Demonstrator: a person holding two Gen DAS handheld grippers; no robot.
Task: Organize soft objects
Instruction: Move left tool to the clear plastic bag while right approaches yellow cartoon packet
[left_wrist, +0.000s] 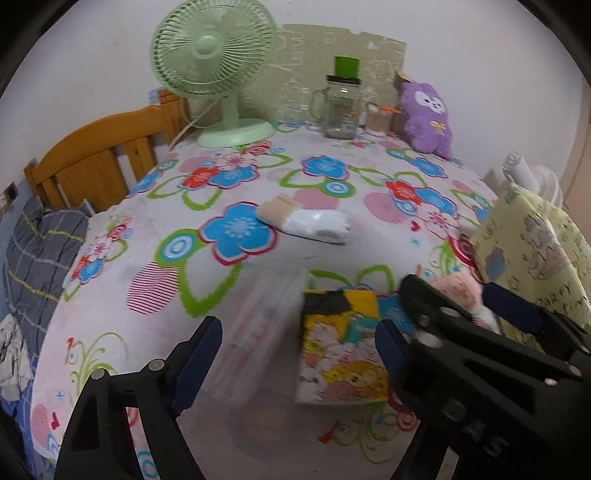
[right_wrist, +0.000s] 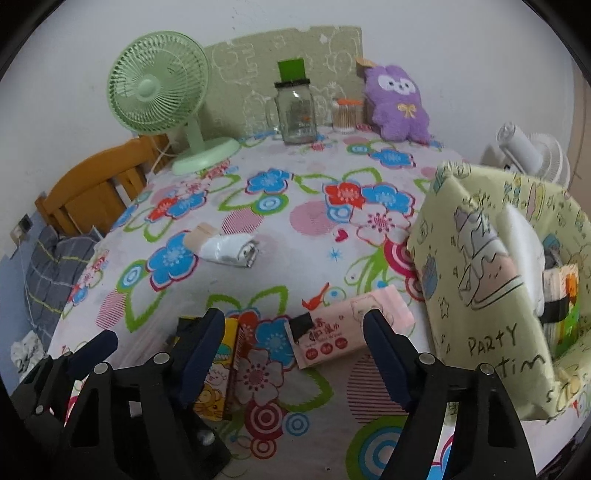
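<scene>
A yellow cartoon-print tissue pack lies on the flowered bedspread between the fingers of my left gripper, which is open and not pressing on it. To its left lies a blurred pale packet. A pink wipes pack lies between the fingers of my right gripper, also open, close to the right finger. In the left wrist view the right gripper stands over that pink pack. A white and beige roll lies mid-bed. A purple plush leans at the back.
A pale yellow fabric bin stands at the right and holds a few items. A green fan, a glass jar and a swab jar line the back. The wooden headboard is at the left.
</scene>
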